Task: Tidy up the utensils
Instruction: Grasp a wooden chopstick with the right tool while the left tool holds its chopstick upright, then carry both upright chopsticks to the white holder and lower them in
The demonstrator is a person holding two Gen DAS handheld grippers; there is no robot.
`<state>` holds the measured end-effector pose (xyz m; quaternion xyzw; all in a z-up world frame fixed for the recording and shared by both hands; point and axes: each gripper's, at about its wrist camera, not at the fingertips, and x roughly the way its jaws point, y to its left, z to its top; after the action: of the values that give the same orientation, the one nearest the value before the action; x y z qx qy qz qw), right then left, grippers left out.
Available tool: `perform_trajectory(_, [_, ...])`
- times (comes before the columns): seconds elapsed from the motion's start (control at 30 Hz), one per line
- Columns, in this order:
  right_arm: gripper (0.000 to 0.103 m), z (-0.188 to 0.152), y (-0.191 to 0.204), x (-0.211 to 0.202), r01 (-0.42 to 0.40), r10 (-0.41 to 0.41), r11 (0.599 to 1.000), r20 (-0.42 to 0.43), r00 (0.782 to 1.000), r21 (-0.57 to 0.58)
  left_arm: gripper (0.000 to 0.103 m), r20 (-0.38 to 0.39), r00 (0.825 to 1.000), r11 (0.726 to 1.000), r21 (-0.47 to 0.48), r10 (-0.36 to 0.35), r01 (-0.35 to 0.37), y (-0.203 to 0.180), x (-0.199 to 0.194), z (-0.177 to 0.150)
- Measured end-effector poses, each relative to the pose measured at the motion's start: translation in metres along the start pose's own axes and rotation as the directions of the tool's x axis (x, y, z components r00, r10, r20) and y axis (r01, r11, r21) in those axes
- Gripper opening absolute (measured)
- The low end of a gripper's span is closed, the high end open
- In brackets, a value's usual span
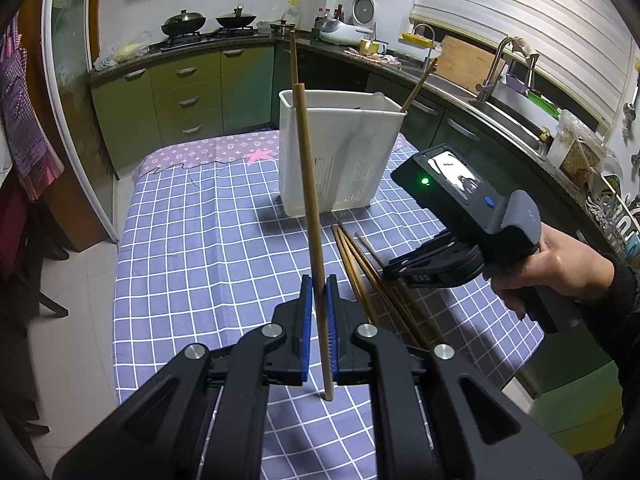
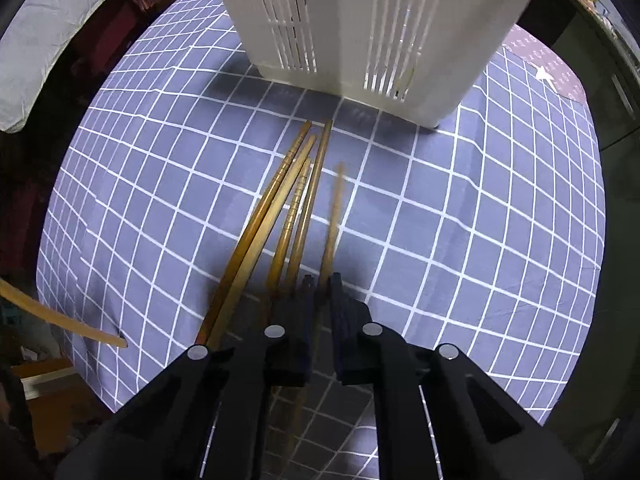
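My left gripper (image 1: pixel 319 286) is shut on a light wooden chopstick (image 1: pixel 310 200) and holds it upright in front of the white slotted utensil holder (image 1: pixel 340 152). The holder holds two chopsticks, one at its left (image 1: pixel 293 56) and one leaning at its right (image 1: pixel 420 84). My right gripper (image 2: pixel 321 280) is shut on one brown chopstick (image 2: pixel 334 216), which looks blurred, just above the table. Several more chopsticks (image 2: pixel 276 208) lie in a bundle beside it, left of the gripper. The holder (image 2: pixel 372 20) stands just beyond their tips. The right gripper also shows in the left wrist view (image 1: pixel 390 270).
The table has a blue checked cloth (image 1: pixel 208 240) with edges on the left and front. A kitchen counter with a sink (image 1: pixel 512 120) runs along the right, and a stove with pans (image 1: pixel 208 24) is at the back. The held chopstick's lower end shows in the right wrist view (image 2: pixel 64 320).
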<state>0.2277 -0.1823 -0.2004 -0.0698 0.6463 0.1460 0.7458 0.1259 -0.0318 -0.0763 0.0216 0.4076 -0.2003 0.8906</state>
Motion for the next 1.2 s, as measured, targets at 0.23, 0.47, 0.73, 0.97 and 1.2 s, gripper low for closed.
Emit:
perform_trajectory(0.23, [0.007, -0.013, -0.003, -0.024, -0.074, 0.074, 0.997, 0.073, 0.995, 0.002, 0.007, 0.002, 1.000, 1.000, 0.010, -0.004, 0.004, -0.001, -0.001, 0.000])
perform_trajectory(0.47, [0.007, -0.034, -0.006, -0.066, -0.121, 0.119, 0.993, 0.181, 0.976, 0.004, 0.007, 0.002, 1.000, 1.000, 0.016, -0.005, 0.005, -0.002, -0.001, 0.000])
perform_trajectory(0.73, [0.007, -0.068, -0.028, -0.114, -0.159, 0.150, 0.987, 0.312, 0.938, 0.004, 0.007, 0.007, 1.000, 1.000, 0.024, -0.002, 0.002, -0.002, -0.005, -0.002])
perform_trajectory(0.97, [0.007, -0.080, -0.030, -0.134, -0.142, 0.130, 0.990, 0.379, 0.916, 0.004, 0.007, 0.017, 1.000, 0.999, 0.034, 0.000, 0.000, -0.005, -0.010, -0.002])
perform_trajectory(1.2, [0.007, -0.084, -0.026, -0.139, -0.141, 0.133, 0.990, 0.398, 0.908, -0.007, 0.007, 0.018, 1.000, 0.999, 0.049, 0.001, -0.001, -0.010, -0.011, -0.001])
